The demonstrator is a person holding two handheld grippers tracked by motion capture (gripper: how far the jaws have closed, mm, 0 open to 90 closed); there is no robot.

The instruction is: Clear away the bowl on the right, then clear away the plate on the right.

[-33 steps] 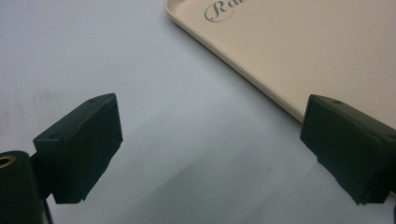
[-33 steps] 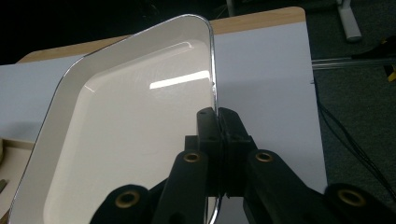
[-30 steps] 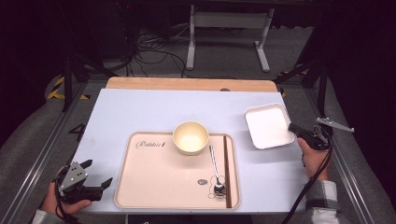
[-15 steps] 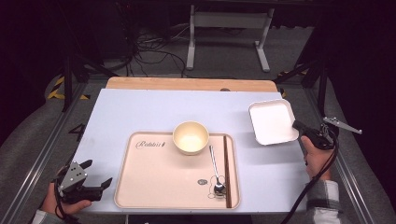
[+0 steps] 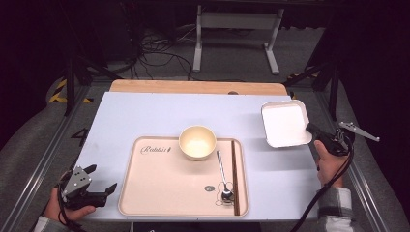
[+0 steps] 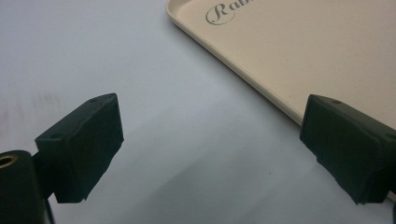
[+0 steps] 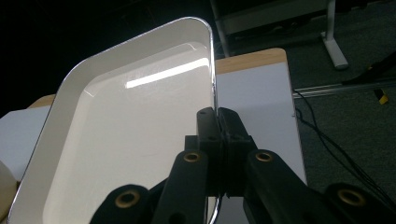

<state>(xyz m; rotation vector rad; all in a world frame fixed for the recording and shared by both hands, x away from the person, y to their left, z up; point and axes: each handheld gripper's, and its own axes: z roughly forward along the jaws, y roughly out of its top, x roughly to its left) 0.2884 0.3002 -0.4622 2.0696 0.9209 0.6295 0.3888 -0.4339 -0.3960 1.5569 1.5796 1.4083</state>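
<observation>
Right gripper [image 5: 313,129] pinched on rim of white dish [image 5: 285,123], carried at right; placement spot on surface [image 5: 145,116] needed next.

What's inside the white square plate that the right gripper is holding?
Nothing: the white square plate looks empty, with just a light reflection on its glossy bottom. The right gripper covers part of the near rim it clamps.

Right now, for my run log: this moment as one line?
right gripper: shut on white dish rim | left gripper: open, idle | tray: untouched
</observation>
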